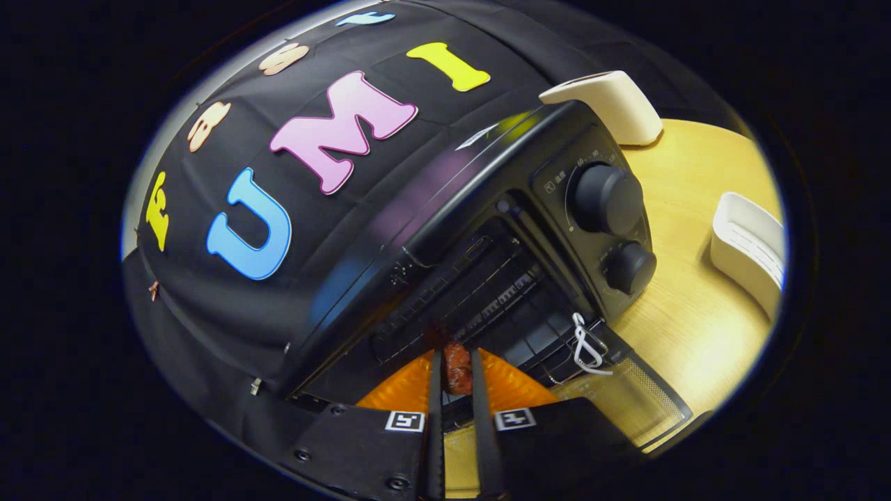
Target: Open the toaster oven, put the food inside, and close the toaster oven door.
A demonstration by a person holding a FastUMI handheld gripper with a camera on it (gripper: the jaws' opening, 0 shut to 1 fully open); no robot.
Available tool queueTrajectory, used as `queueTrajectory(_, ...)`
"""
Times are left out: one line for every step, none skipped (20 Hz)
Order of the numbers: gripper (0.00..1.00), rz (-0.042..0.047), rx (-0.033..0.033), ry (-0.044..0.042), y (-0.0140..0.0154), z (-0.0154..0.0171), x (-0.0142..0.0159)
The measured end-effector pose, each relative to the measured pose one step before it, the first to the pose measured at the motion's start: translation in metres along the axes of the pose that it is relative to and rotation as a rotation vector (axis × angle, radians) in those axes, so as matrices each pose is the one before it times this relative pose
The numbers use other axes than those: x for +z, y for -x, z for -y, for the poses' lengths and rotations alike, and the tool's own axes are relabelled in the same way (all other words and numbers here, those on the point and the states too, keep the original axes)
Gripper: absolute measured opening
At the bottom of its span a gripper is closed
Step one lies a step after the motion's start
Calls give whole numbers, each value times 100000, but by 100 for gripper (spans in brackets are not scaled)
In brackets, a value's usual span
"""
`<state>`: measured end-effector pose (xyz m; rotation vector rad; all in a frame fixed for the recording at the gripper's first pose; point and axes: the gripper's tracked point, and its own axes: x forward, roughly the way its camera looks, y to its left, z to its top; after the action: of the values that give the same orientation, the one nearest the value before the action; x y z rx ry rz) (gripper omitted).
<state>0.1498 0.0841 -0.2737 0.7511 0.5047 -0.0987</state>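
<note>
While clamped between both fingers of the gripper [457, 369], a reddish-brown piece of food [457, 367] sits at the open mouth of the black toaster oven [445, 236], over its wire rack [480, 292]. Door [626, 396] lowered, white cord loop [585, 344] at its handle. Two knobs [607, 198]. Wooden table [696, 306]; white container [748, 254] beside.

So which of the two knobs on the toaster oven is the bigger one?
The upper knob, nearer the toaster oven's top; the lower knob is clearly smaller.
</note>
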Motion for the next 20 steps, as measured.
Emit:
queueTrajectory(26, 942, -2329, 2875, -23, 622, 266)
queueTrajectory(29, 746, -681, 2010, 44, 278, 308)
queueTrajectory(30, 3, 274, 1765, 36, 21, 182)
queueTrajectory(39, -299, 899, 2307, 128, -101, 11)
queueTrajectory(49, -540, 1343, 3145, 445, -292, 48)
queueTrajectory(61, -855, 1114, 3478, 263, -324, -342)
queueTrajectory(70, -681, 952, 3282, 369, -184, -325)
queueTrajectory(84, -538, 582, 2347, 362, -291, -304)
queueTrajectory(98, -723, 385, 1993, 840, -291, -279)
queueTrajectory(98, -812, 352, 2046, 449, -319, -298)
queueTrajectory(98, -1139, 112, 2500, 573, -176, -374)
queueTrajectory(98, -1600, 189, 3245, 653, -245, -513)
queueTrajectory(98, -2111, -695, 2917, 582, -7, -491)
queueTrajectory(98, -2857, -1606, 3059, 661, 213, -693)
queueTrajectory(98, -1916, -1710, 2986, 758, 197, -408)
queueTrajectory(98, -896, -1485, 3611, 778, 159, -74)
queueTrajectory(98, -145, -738, 4501, 678, 110, -48)
queueTrajectory(98, -174, -221, 4950, 723, 31, -91)
queueTrajectory(98, -807, -623, 4417, 716, 246, -277)
queueTrajectory(98, -1622, -152, 3603, 726, 160, -596)
